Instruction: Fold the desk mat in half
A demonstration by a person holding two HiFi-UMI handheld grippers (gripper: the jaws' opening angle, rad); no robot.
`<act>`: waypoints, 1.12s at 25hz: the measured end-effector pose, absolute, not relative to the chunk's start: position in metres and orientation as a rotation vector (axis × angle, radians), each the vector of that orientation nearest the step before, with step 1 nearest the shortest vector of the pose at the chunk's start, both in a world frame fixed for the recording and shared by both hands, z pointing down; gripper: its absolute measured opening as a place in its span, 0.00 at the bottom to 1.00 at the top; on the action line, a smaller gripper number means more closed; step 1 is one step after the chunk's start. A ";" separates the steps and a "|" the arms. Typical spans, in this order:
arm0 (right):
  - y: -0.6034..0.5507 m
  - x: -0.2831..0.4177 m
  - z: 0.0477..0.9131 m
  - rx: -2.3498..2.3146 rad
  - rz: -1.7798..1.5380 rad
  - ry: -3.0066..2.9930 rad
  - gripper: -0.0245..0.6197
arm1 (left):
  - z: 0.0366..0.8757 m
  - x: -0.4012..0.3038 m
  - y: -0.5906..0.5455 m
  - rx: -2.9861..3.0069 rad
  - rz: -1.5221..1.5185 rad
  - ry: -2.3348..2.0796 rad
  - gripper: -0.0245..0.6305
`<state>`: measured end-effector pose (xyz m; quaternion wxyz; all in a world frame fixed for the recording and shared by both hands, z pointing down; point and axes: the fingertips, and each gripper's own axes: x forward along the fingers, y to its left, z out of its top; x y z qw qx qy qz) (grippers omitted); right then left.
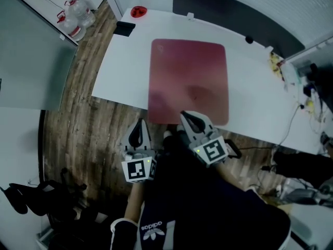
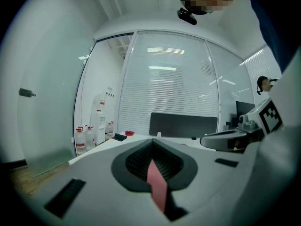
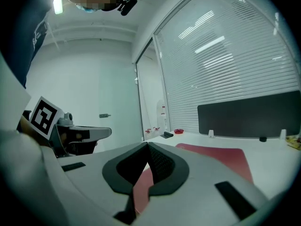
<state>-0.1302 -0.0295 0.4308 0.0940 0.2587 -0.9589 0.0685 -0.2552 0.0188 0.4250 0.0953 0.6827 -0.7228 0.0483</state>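
From above, the red desk mat (image 1: 188,79) lies flat on the white table (image 1: 125,72), its near edge poking over the rim. In the left gripper view, the left gripper (image 2: 153,161) is clamped tight on a sliver of mat. In the right gripper view, the right gripper (image 3: 146,149) pinches that near edge too, with the mat stretching away ahead.

A red mat (image 1: 188,81) lies flat on the white tabletop (image 1: 125,66), overhanging its near edge, left hand-held gripper (image 1: 138,130) and right hand-held gripper (image 1: 192,121) at that overhang

Water jugs (image 1: 78,14) stand on the wooden floor (image 1: 88,124) beside the table (image 1: 119,72).
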 end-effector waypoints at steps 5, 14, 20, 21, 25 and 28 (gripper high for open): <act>-0.035 -0.138 0.425 0.716 0.180 -2.861 0.04 | 0.416 -0.256 0.008 1.996 0.129 -2.168 0.04; -0.033 -0.156 0.425 0.567 0.071 -2.839 0.04 | 0.422 -0.252 -0.009 1.992 0.098 -2.140 0.04; -0.039 -0.171 0.434 0.541 0.061 -2.819 0.04 | 0.435 -0.255 -0.008 1.977 0.181 -2.132 0.04; -0.039 -0.174 0.440 0.532 0.062 -2.800 0.04 | 0.436 -0.255 -0.007 1.974 0.173 -2.130 0.04; -0.035 -0.188 0.455 0.490 0.011 -2.758 0.04 | 0.443 -0.267 -0.002 1.967 0.177 -2.131 0.04; -0.031 -0.197 0.463 0.483 -0.033 -2.740 0.04 | 0.449 -0.277 0.007 1.931 0.185 -2.135 0.04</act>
